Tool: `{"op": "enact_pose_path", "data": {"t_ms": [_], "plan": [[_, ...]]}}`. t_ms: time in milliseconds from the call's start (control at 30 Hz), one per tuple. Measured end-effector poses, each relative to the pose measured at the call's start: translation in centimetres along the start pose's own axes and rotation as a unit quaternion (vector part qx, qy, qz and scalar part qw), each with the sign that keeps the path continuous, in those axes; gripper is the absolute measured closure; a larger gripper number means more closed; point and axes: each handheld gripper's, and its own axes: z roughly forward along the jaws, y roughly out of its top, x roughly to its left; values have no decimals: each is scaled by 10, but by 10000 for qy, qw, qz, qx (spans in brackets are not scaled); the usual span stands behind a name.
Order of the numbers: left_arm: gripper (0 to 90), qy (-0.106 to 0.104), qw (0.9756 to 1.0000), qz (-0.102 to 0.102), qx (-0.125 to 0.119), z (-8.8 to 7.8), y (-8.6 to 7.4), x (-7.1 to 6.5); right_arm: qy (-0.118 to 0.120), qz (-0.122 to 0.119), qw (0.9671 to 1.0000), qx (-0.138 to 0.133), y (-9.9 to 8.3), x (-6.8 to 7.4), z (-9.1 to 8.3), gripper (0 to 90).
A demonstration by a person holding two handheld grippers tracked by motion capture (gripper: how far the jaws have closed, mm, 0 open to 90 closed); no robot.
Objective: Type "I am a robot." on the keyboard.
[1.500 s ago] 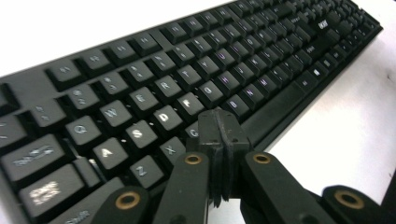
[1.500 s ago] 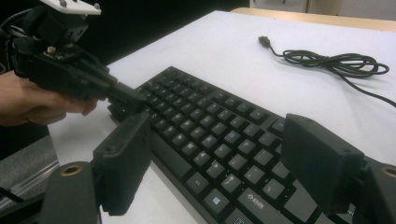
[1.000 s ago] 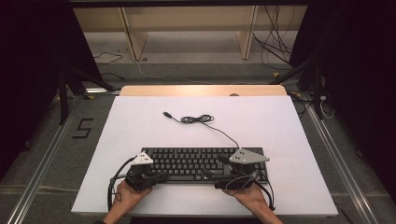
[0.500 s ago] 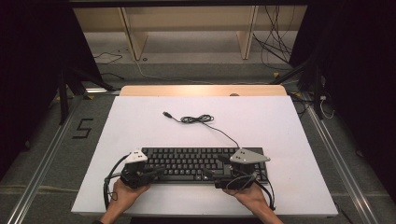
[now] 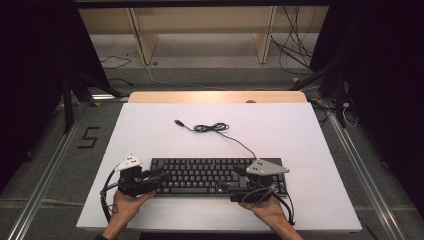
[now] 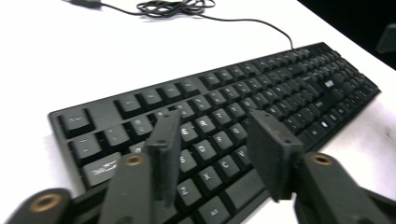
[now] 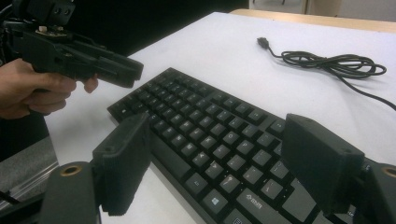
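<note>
One black keyboard (image 5: 214, 175) lies in the lower middle of the high view on the white table (image 5: 300, 130), its single cable (image 5: 212, 128) coiled above it toward the frame's centre. Two grippers flank it. The left gripper (image 5: 159, 178), at the keyboard's left end, has its jaws spread above the keys. The right gripper (image 5: 229, 179), at lower right, also has its jaws spread over the keys.
</note>
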Motion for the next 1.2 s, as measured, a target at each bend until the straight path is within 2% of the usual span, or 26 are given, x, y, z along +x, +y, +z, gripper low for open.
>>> {"op": "enact_pose_path", "data": {"t_ms": [167, 300, 533, 700, 867, 967, 1200], "plan": [[465, 131, 9996, -195, -163, -4, 1, 6, 3, -3, 10000, 9, 0, 0, 0, 253], [477, 230, 9992, -264, -183, -5, 1, 9, 3, -5, 10000, 11, 0, 0, 0, 253], [614, 300, 9991, -268, -123, -4, 0, 12, 8, -4, 10000, 15, 0, 0, 0, 252], [754, 340, 9993, -166, 27, -1, -1, 13, 9, 0, 10000, 12, 0, 1, 1, 252], [850, 379, 9991, -74, 171, 4, -2, 13, 11, -5, 10000, 2, 0, 0, 0, 252], [883, 393, 9989, -44, 258, 6, -3, 13, 9, -3, 10000, -5, 0, 0, 0, 252], [889, 430, 9981, 24, 433, 11, -4, 12, 4, -6, 10000, -8, 0, 1, 0, 252]]}}
